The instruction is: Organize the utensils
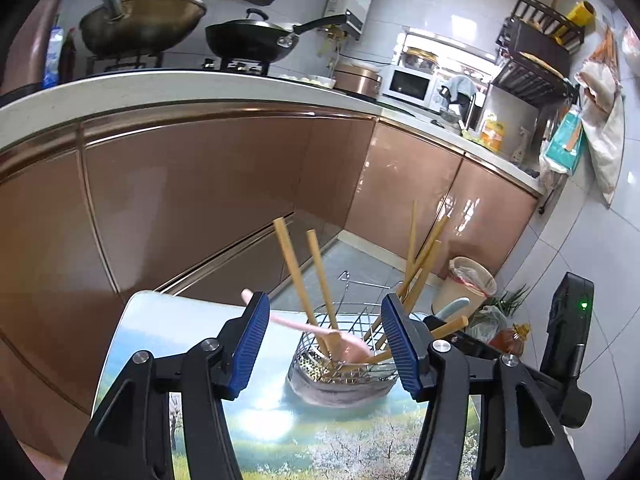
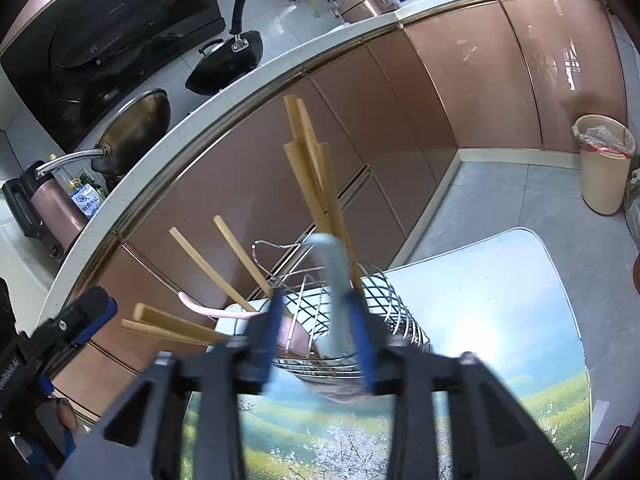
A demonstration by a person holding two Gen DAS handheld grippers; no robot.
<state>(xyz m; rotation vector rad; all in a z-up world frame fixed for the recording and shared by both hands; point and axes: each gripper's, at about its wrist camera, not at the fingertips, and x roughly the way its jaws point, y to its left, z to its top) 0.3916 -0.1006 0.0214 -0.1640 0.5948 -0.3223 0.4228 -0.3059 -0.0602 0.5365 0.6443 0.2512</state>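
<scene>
Blue-padded fingers of the left gripper (image 1: 326,344) stand wide apart with nothing between them, framing the wire utensil basket (image 1: 344,360) just ahead. That basket sits on a small table (image 1: 168,344) printed with a sky-and-blossom scene, and it holds most of what is here: several bamboo chopsticks (image 1: 320,280) leaning out at different angles, a pink spoon (image 1: 304,326) lying across the rim with its handle pointing away from the basket toward the cabinets, and a pale blue spoon (image 2: 334,280).

From the right wrist view, the right gripper (image 2: 318,332) hovers directly over the basket, its fingers at a middling gap; the blue spoon's handle stands between them against the right finger, but motion blur hides whether it is gripped. Two more chopsticks (image 2: 172,326) jut out sideways left of the basket.

Beyond the basket run glossy copper cabinet doors (image 1: 192,184) under a white counter (image 1: 120,92) bearing two woks (image 1: 248,38). Far right of the basket, on the floor, stands a beige bin (image 2: 604,168).
</scene>
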